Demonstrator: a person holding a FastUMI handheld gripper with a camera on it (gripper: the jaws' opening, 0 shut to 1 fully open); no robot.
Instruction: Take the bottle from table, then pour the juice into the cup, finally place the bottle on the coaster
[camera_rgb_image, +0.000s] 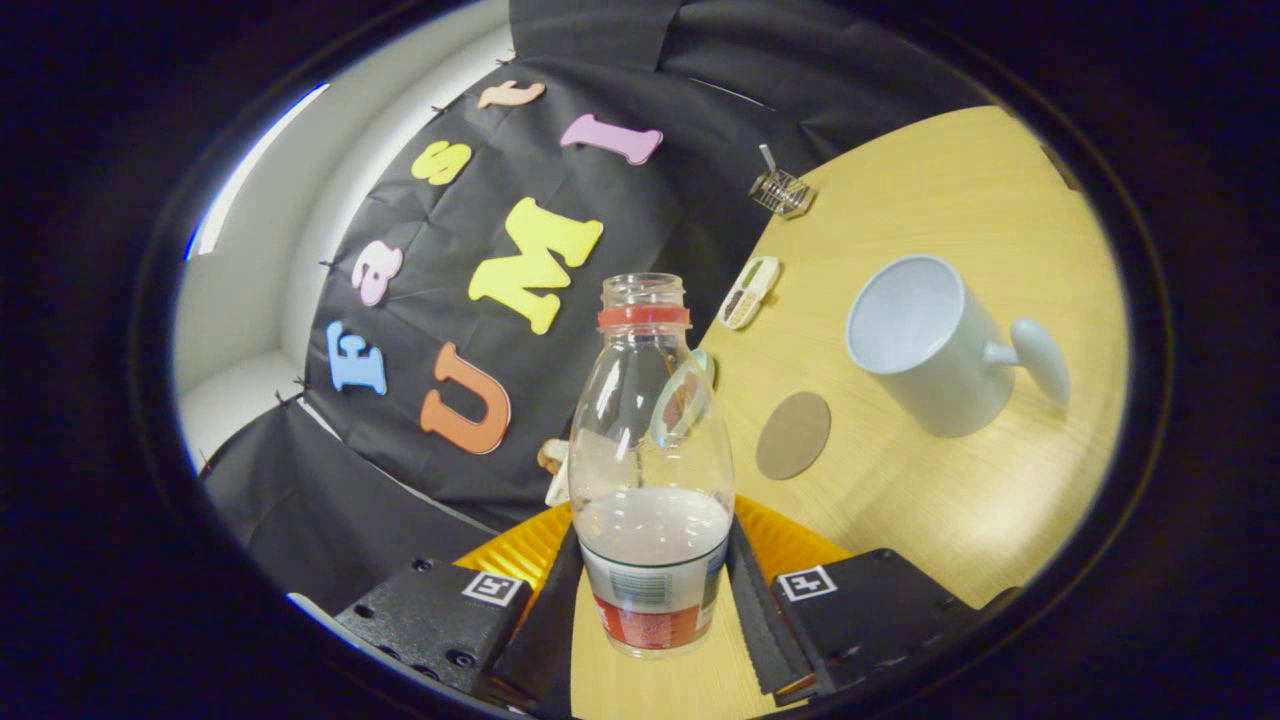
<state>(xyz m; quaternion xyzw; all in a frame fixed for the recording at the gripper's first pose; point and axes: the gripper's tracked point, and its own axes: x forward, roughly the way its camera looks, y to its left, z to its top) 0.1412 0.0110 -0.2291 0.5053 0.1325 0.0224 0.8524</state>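
Gripper (655, 600) clamps the uncapped bottle (652, 470) low on its body, both fingers pressed to its sides, held tilted over the table (950, 520), with the coaster (793, 435) just beyond and the cup (925, 345) further off.

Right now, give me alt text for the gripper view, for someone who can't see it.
The hand-held gripper grips a clear, uncapped bottle between its two fingers, with a little pale juice in the bottom. Beyond the fingers on the wooden table lie a round brown coaster and, further off, a white cup.
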